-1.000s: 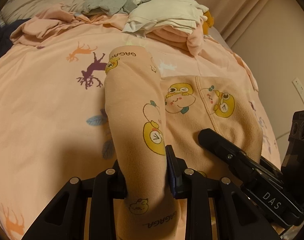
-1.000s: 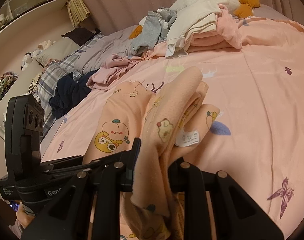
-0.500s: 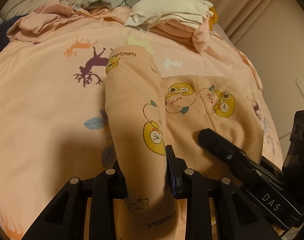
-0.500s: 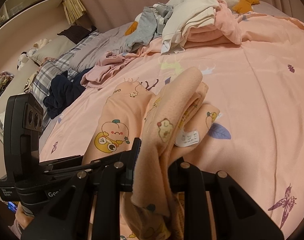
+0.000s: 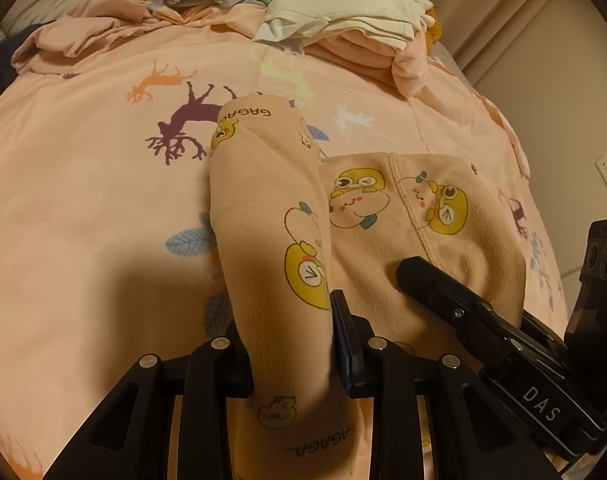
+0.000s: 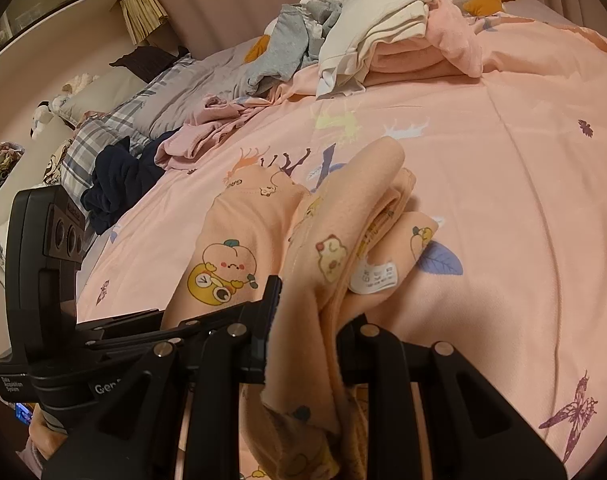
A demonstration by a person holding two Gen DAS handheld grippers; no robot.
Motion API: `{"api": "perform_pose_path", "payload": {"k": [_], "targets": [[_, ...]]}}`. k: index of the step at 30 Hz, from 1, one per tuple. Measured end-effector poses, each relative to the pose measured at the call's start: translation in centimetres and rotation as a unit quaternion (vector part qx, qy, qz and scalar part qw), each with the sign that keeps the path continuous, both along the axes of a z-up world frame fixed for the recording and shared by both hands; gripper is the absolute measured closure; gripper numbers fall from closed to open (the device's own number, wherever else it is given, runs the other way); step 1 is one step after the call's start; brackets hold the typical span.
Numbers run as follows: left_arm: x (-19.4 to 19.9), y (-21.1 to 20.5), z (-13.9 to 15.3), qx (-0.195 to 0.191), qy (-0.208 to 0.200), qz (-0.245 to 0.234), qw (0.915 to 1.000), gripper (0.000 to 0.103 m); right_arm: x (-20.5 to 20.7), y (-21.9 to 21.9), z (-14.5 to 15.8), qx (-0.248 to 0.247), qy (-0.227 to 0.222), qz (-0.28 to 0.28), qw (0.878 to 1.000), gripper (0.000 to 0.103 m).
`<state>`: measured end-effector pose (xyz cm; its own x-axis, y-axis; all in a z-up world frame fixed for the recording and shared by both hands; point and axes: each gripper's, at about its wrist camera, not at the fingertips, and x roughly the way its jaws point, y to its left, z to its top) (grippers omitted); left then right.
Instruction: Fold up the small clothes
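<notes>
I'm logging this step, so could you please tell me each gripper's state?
Left gripper: shut on the peach cartoon-print cotton garment.
Right gripper: shut on the same garment.

my black left gripper (image 5: 291,344) | peach pants (image 5: 271,240) w/ yellow cartoon critters | bedspread (image 5: 83,200) pink, purple + orange deer, blue leaves | far edge pile (image 6: 383,40) cream, pink, grey

Soft matt knit-cloth garment (image 5: 271,240); smooth matt cotton-like bedsheet (image 5: 83,200); each matt black plastic tool has shiny metal screws.
</notes>
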<state>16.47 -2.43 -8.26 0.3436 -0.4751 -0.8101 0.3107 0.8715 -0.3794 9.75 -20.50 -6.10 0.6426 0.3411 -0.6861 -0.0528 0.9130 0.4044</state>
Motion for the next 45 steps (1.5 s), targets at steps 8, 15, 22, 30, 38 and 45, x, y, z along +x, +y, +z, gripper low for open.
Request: {"api": "perform_pose_path", "payload": {"k": [8,15,22,30,38,45], "targets": [[0.2,0.0,-0.3,0.003,0.005,0.001,1.0000,0.075,0.2,-0.1,-0.2,-0.001,0.003,0.002,1.000,0.080],[0.2,0.0,-0.3,0.003,0.006,0.002,1.0000,0.075,0.3,-0.2,-0.4,0.000,0.005,0.001,1.000,0.079],[0.3,0.1,-0.5,0.002,0.007,0.003,1.0000,0.075,0.4,-0.3,-0.8,0.001,0.008,-0.001,1.000,0.079],[0.3,0.1,-0.6,0.002,0.008,0.003,1.0000,0.075,0.5,-0.6,-1.2,0.001,0.012,-0.004,1.000,0.078],[0.3,0.0,-0.6,0.002,0.008,0.003,1.0000,0.075,0.5,-0.6,-1.3,0.002,0.013,-0.005,1.000,0.078],[0.4,0.1,-0.7,0.003,0.008,0.003,1.0000,0.075,0.5,-0.6,-1.2,0.002,0.013,-0.005,1.000,0.078]]}}
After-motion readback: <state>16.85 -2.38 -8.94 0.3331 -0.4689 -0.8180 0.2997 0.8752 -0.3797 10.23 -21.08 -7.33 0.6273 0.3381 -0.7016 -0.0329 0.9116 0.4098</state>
